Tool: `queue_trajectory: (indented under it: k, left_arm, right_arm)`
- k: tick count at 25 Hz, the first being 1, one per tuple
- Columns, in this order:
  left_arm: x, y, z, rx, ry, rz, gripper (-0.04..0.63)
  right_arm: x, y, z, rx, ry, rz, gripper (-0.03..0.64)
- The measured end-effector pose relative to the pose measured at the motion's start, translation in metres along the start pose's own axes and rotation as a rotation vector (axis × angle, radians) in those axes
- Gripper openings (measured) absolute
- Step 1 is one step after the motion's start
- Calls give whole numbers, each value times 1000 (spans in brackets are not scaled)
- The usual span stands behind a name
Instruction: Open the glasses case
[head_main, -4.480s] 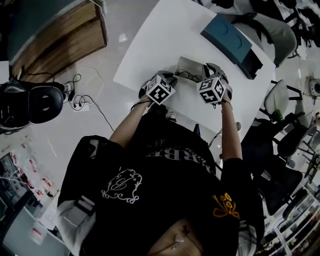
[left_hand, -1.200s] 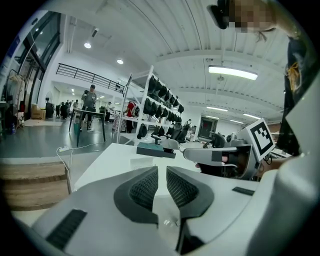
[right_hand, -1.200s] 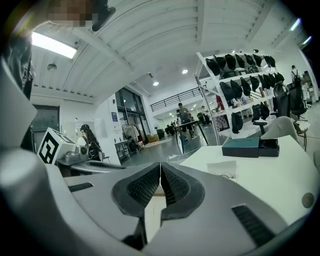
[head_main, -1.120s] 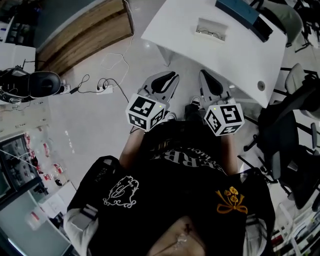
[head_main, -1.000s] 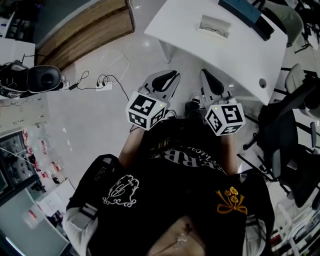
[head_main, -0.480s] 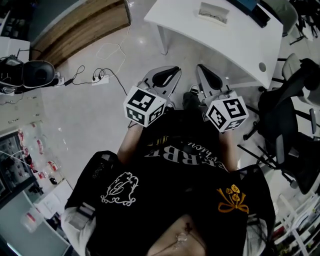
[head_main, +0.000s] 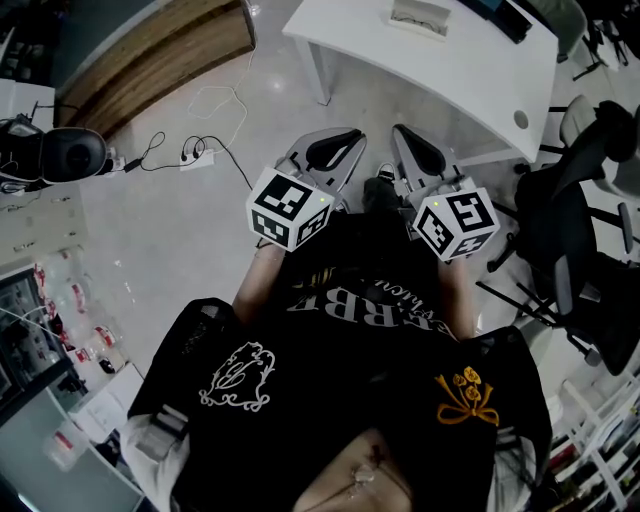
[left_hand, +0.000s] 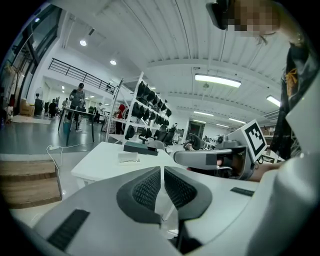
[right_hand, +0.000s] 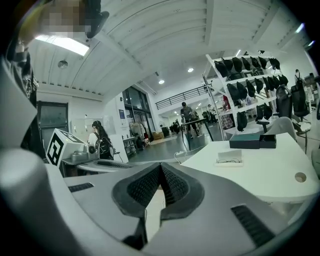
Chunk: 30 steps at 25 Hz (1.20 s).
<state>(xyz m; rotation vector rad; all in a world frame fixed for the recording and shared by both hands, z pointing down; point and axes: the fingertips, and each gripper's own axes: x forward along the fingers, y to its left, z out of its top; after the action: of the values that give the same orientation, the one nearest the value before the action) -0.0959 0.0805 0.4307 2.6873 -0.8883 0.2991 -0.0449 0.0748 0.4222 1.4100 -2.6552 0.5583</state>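
Room: a large hall with a glossy pale floor (head_main: 200, 220); a white table (head_main: 470, 70) stands ahead of the person.
Left gripper (head_main: 350, 134): jaws pressed together with nothing between them, held over the floor short of the table's near edge.
Right gripper (head_main: 400, 130): jaws likewise together and empty, just beside the left one.
Glasses case (head_main: 420, 17): on the tabletop, between the near edge and the dark box (right_hand: 252, 141) towards the far edge. It appears already open, with spectacles lying inside.
Long axis: across the view, roughly along the near edge.
Bearing: ahead of both grippers and well apart from them. The right one looks slightly nearer, so any reach would go forward over the near edge.
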Motion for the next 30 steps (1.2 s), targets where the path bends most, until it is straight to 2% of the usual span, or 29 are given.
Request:
queue_trajectory:
  k: [30]
  left_arm:
    - [-18, -5, -6, 7, -10, 9, 38]
  right_arm:
    - [-4, 16, -8, -53, 33, -7, 14]
